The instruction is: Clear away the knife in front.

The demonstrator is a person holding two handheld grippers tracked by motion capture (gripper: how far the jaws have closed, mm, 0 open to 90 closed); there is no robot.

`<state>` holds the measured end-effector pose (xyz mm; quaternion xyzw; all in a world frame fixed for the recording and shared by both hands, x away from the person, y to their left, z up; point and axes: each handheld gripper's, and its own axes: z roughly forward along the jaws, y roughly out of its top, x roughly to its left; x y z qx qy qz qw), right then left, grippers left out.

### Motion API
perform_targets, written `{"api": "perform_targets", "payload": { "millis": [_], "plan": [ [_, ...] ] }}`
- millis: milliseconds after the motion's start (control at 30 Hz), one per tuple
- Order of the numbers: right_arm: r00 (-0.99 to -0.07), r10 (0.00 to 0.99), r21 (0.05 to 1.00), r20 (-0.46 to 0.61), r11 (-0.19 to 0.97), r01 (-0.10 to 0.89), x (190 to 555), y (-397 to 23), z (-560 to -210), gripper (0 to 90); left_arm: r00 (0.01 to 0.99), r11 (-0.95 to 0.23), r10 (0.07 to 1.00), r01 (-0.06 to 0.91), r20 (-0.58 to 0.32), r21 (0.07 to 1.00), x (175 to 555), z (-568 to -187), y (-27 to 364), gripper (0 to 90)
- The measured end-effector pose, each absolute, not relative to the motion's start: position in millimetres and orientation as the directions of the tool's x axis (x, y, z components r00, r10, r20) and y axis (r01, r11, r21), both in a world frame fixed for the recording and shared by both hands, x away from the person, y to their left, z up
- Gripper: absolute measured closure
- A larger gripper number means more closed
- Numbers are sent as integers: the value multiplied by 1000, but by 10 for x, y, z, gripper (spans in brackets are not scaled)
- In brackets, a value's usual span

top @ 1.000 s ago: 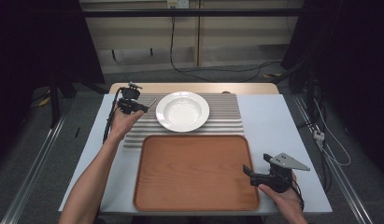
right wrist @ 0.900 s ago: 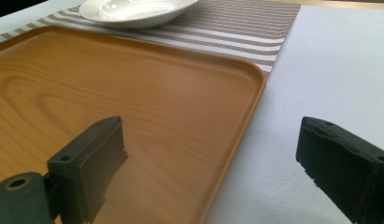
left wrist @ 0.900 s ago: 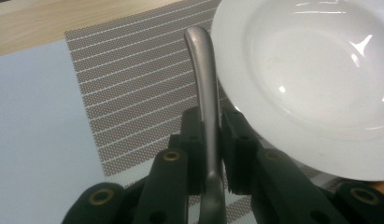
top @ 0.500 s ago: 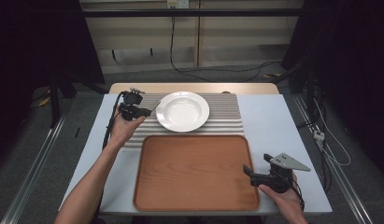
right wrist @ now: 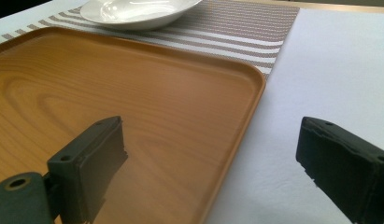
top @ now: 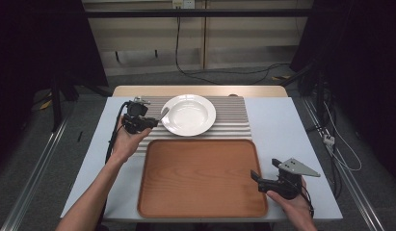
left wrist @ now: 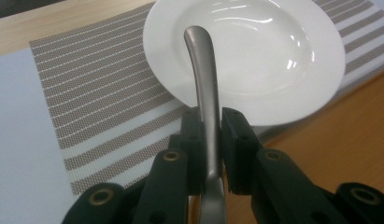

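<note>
left gripper (left wrist: 209, 128) fingers clenched on metal handle (left wrist: 204, 84) | right gripper (right wrist: 217, 163) fingers released

Plate (top: 188, 114) on mat (top: 234, 120), behind tray (top: 200, 178). Left gripper (top: 150, 122), left of plate, holds utensil (left wrist: 204, 93). Right gripper (top: 258, 178) at tray's right edge.

No readable text (or labels) anywhere.

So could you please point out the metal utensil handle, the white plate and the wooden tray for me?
metal utensil handle (left wrist: 204, 70), left gripper view, on the shaft above the jaws.
white plate (top: 188, 114), high view, on the bare centre of its bowl.
wooden tray (top: 200, 171), high view, on its bare floor.
</note>
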<state>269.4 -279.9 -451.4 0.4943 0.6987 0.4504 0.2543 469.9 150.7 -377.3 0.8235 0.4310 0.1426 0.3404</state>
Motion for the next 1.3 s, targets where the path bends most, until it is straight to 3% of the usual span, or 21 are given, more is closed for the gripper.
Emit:
{"api": "perform_targets", "payload": {
  "millis": [1300],
  "plan": [
    [-389, 917, 879, 86, 113, 462, 2704, -2770, -4514, 78, 642, -449, 763, 609, -73, 653, 3872, -4081, 1316, 800]
  ]
}}
